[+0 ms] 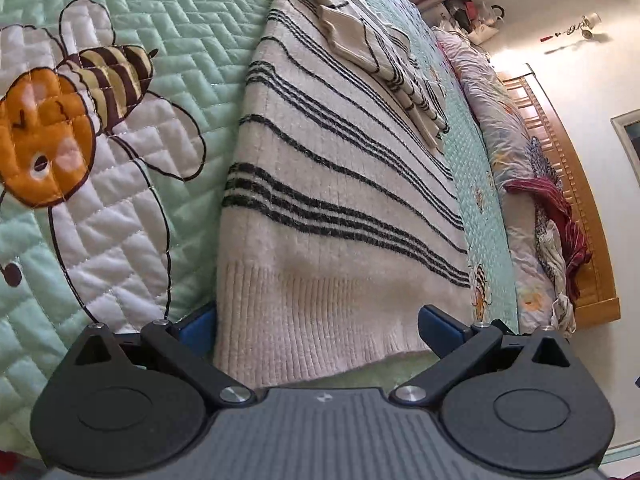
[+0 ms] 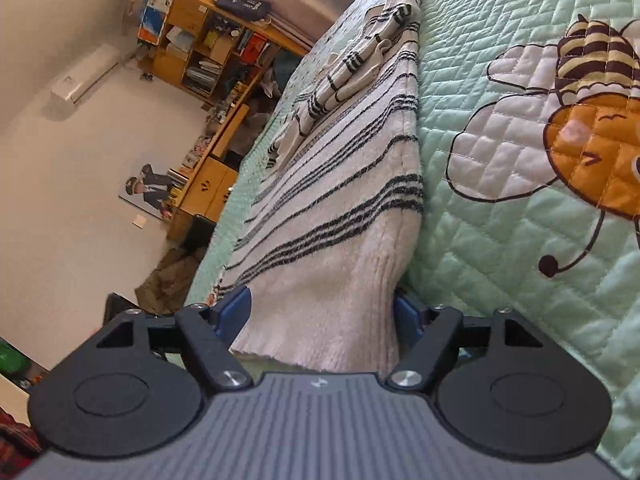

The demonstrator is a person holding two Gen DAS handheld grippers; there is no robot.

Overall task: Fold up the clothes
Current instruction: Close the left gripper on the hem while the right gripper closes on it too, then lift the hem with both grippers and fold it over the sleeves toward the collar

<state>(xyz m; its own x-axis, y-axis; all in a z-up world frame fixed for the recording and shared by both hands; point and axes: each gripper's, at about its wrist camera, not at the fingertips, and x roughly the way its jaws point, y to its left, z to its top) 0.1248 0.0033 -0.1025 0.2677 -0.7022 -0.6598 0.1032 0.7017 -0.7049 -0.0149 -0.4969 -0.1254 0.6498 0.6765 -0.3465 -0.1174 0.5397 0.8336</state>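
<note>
Two grippers: both sit at the ribbed hem of one striped sweater, one at each bottom corner.
Bed quilt [image 1: 132, 216]: mint-green, quilted, with a large stitched bee [image 1: 52, 120]; it fills most of both views and carries the garment.
Sweater [image 1: 328, 184]: cream knit with groups of dark stripes, lying flat along the quilt and stretching away from both cameras; its sleeves are folded in and bunched on the far part of the body.
Hem: the ribbed band is the nearest part, right in front of each gripper, a little raised and rumpled off the quilt.
Left gripper [image 1: 320, 324]: jaws spread wide; the hem lies between the blue pads, one pad just beside the sweater's side edge, the other apart from the cloth over it. No pinch shows.
Right gripper [image 2: 322, 310]: jaws also spread, somewhat narrower; the hem corner fills the gap, and both blue pads sit close against the cloth. Whether they press on it I cannot tell for sure; the fabric looks loose, not squeezed.
Pillows [image 1: 500, 132]: crumpled floral bedding along the wooden headboard [image 1: 580, 208], well apart from the sweater.
Bookshelf [image 2: 208, 40]: wooden, cluttered, beyond the bed's far side.
</note>
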